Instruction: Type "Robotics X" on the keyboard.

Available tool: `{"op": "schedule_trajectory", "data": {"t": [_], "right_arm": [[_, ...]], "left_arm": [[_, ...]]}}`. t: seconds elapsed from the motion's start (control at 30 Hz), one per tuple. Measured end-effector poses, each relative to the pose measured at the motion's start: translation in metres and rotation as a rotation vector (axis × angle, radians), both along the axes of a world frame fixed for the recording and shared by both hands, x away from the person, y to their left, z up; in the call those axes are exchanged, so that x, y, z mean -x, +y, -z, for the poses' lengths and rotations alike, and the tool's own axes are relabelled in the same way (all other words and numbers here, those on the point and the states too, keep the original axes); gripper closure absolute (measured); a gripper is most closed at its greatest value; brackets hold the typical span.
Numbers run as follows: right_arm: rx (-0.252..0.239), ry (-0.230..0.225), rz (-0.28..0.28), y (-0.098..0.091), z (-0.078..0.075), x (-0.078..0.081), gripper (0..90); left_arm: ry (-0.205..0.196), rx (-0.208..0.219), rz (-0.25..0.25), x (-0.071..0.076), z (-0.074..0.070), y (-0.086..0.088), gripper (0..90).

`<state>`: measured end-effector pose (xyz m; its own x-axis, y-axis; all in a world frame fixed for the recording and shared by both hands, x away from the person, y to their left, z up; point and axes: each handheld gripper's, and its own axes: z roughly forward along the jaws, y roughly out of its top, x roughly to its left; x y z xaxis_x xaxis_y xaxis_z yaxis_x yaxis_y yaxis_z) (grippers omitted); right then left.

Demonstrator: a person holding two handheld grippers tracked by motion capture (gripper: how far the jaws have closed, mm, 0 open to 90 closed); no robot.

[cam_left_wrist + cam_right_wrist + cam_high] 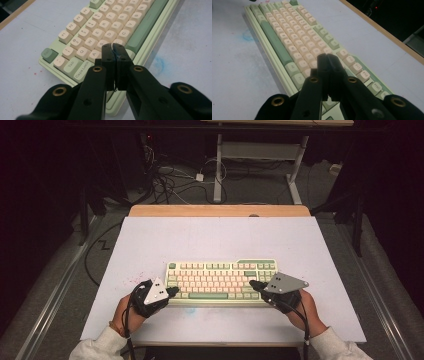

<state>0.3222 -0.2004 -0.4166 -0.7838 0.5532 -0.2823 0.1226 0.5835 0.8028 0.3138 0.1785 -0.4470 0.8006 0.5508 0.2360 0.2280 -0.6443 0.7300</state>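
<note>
White tabletop [150, 240] bears keyboard [220, 281]; both grippers' fingers closed over it.

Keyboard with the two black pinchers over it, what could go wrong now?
The left gripper has its jaws shut, and its blunt tip sits among small keys near the A key, so it might press the wrong one or two together. The right gripper is shut too, above crowded keys at the other end of the keyboard. A hard poke could also slide the keyboard across the smooth table.

Green-and-cream keyboard [220, 281], black grippers
</note>
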Motion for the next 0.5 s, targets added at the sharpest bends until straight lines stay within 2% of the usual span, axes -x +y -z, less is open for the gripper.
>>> {"op": "schedule_trajectory", "data": {"t": [0.3, 0.5], "right_arm": [[0.007, 0.0, 0.009, -0.01, 0.003, 0.008, 90.0], [0.008, 0.011, 0.02, -0.017, 0.005, 0.013, 90.0]], "left_arm": [[-0.005, 0.01, 0.023, -0.011, -0.005, -0.017, 86.3], [0.015, 0.005, 0.042, -0.023, -0.007, -0.033, 86.3]]}}
